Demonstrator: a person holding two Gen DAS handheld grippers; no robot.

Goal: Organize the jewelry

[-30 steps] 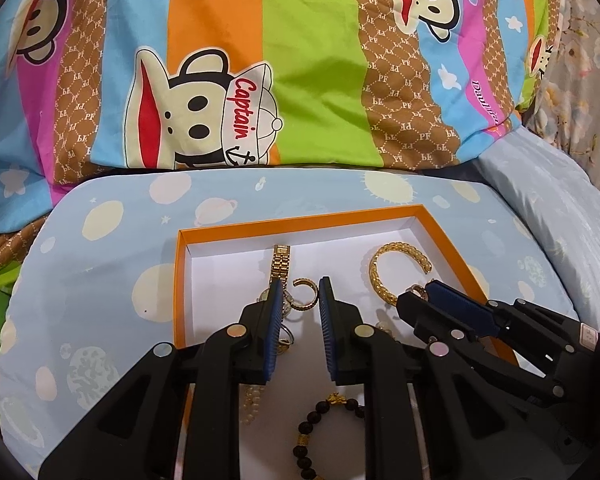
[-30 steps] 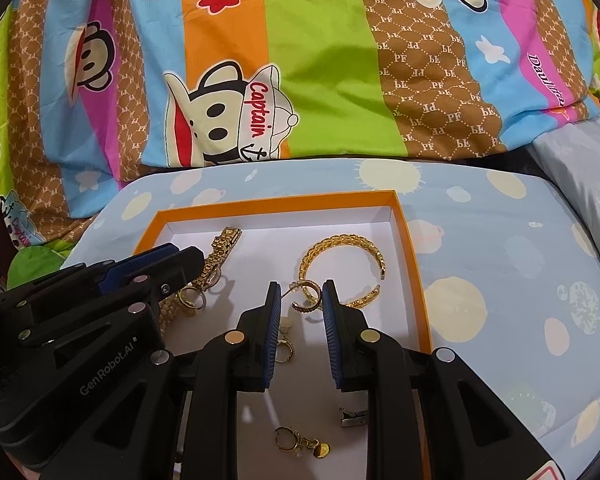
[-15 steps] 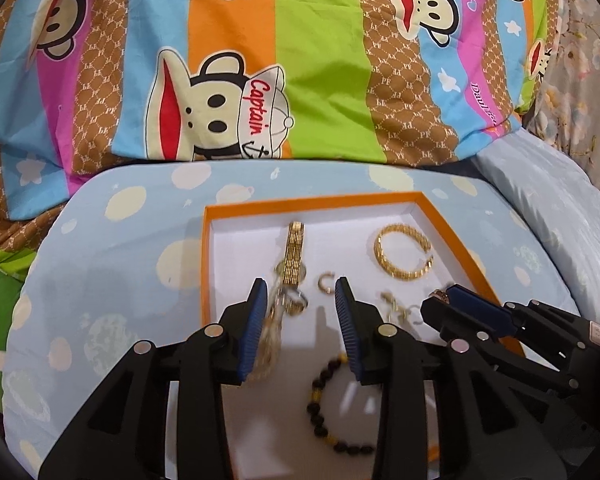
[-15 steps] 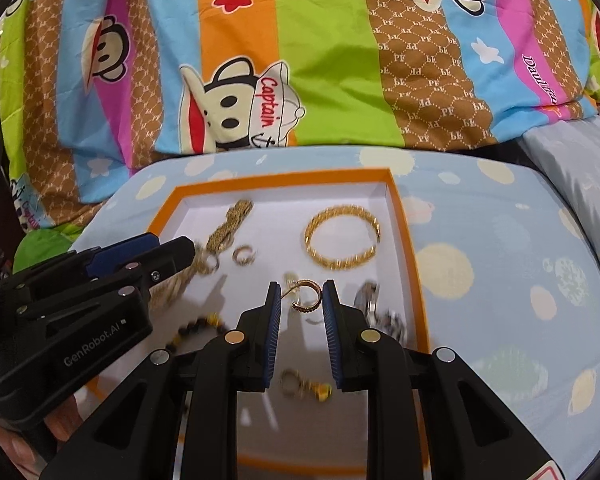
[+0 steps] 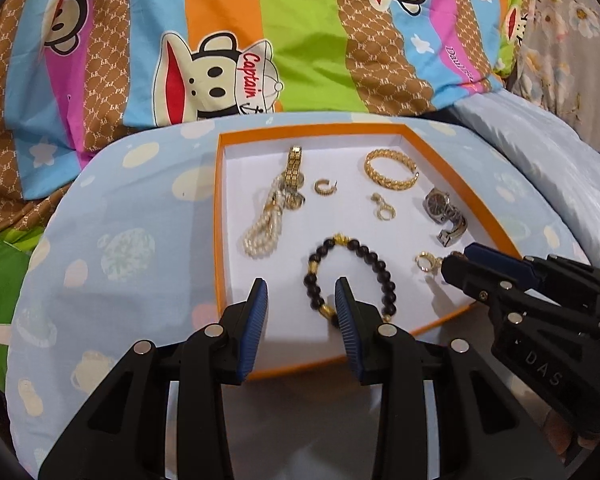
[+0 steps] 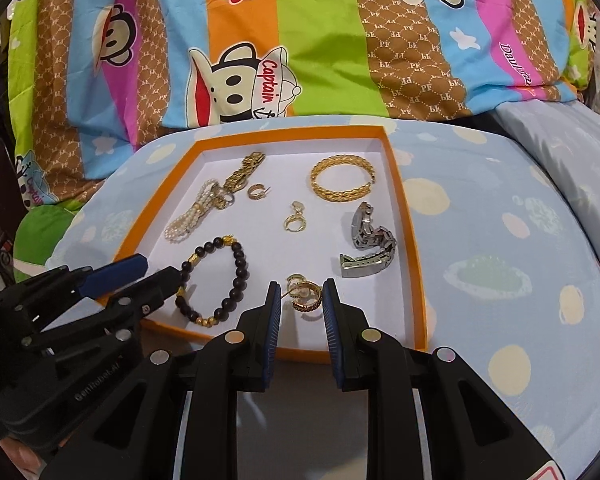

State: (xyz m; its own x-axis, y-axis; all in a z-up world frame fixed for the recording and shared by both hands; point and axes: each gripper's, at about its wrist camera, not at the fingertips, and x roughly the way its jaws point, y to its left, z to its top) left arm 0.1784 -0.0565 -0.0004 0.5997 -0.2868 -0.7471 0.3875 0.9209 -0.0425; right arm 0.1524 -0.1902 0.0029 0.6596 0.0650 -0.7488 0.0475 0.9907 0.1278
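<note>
An orange-rimmed white tray (image 5: 219,216) (image 6: 414,248) on a pale blue cushion holds jewelry: a black bead bracelet (image 5: 350,276) (image 6: 214,280), a pearl strand (image 5: 262,226) (image 6: 190,216) with a gold watch band (image 5: 294,166), a gold bangle (image 5: 390,170) (image 6: 342,178), a silver watch (image 5: 444,214) (image 6: 368,240), and small gold earrings (image 5: 324,187) (image 5: 384,208) (image 6: 294,220). My left gripper (image 5: 301,298) is open and empty above the tray's near edge, over the bead bracelet. My right gripper (image 6: 301,298) is shut on a gold hoop earring (image 6: 307,299), held above the tray's near right part.
A striped cartoon-monkey blanket (image 5: 300,40) (image 6: 320,40) lies behind the cushion (image 5: 120,240) (image 6: 520,240). A second pale blue pillow (image 5: 560,168) sits at the right. Another gold earring (image 5: 426,262) lies under the right gripper's tip (image 5: 460,268).
Both grippers have pulled back toward me and up, so the whole tray now shows. The left gripper has opened wider. The right gripper has carried the gold hoop earring back with it.
</note>
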